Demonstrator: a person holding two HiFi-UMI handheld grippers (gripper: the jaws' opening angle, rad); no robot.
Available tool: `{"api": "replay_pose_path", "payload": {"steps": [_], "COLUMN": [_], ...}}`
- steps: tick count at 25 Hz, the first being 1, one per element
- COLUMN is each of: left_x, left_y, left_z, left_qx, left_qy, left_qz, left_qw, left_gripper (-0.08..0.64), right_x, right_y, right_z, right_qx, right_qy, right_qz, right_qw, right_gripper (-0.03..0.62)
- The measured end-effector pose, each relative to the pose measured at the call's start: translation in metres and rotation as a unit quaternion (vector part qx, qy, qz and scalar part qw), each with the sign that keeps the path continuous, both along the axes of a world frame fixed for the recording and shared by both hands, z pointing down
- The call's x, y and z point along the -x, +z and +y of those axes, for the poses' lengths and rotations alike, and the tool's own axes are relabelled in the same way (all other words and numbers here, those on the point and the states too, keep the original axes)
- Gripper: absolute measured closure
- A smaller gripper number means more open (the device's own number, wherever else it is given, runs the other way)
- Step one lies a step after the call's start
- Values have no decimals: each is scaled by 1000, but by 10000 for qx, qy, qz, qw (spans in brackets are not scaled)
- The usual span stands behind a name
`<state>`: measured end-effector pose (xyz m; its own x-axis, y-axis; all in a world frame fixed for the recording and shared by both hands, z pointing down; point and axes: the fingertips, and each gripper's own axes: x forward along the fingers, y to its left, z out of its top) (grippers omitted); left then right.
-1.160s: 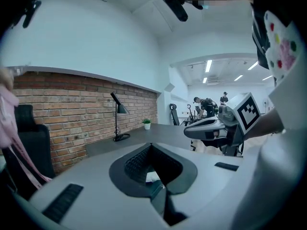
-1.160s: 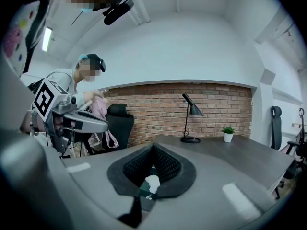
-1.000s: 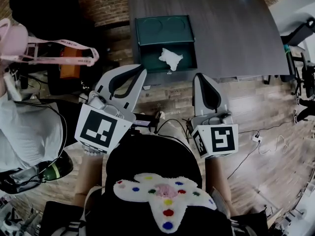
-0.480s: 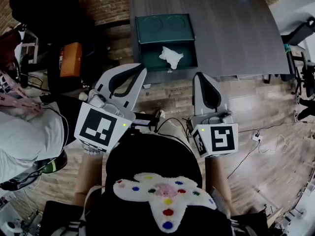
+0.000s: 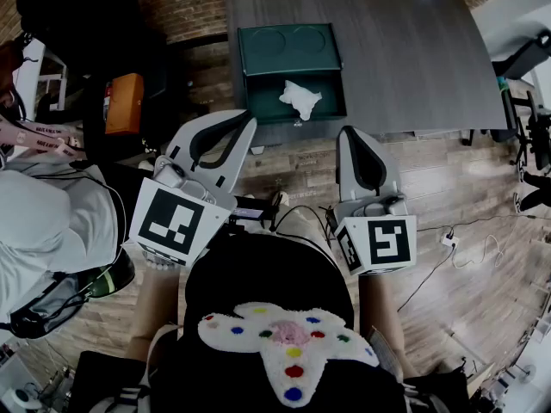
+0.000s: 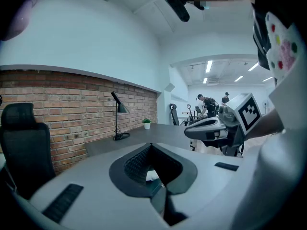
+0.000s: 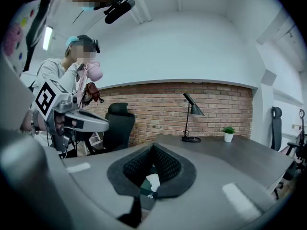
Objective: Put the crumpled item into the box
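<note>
Left claw (image 5: pixel 242 125) and right claw (image 5: pixel 354 136) both closed on nothing, short of the table (image 5: pixel 405 50); crumpled item (image 5: pixel 300 98) sits in the box (image 5: pixel 250 93) at the table's near edge.

Table (image 5: pixel 405 50): dark wood-grain, matt. Box (image 5: pixel 288 52): dark green, smooth, prob. plastic. Crumpled item (image 5: pixel 300 98): white, wrinkled, paper/tissue-like. Floor (image 5: pixel 448 196): wood planks. Wall (image 5: pixel 185 7): rough brick. Left gripper (image 5: pixel 225 127) & right gripper (image 5: pixel 362 136): matt grey plastic.

An office: a brick wall (image 7: pixel 216 114), a black swivel chair (image 7: pixel 119 122), and a desk lamp (image 7: pixel 194 109) on a long grey surface (image 7: pixel 240 152).
</note>
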<state>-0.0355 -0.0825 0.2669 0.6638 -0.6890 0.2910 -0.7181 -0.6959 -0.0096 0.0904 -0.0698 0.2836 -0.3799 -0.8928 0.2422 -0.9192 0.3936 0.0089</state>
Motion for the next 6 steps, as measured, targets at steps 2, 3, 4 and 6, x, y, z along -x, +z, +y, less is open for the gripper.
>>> {"api": "replay_pose_path", "payload": {"steps": [2,3,4,6], "left_x": [0,0,0,0], "left_y": [-1,-2,-3,-4], "left_z": [0,0,0,0], "left_qx": [-8,-9,-8,-4], "left_qy": [7,11,13,18], "left_qz": [-4,-5,-6,-6], "left_qw": [10000,10000,10000,10000], "left_gripper": [554,554,554,554], "right_x": [1,1,1,1], "right_y": [-4,-5,-5,-6], "right_z": [-2,-2,-1,-1], "right_qx": [-150,-156,-136,-103], "right_qy": [-37,-39,-35,-29], "right_qz": [-36,-40,-37,-31], "right_qw": [9999,9999,9999,9999], "right_gripper": [583,583,583,583]}}
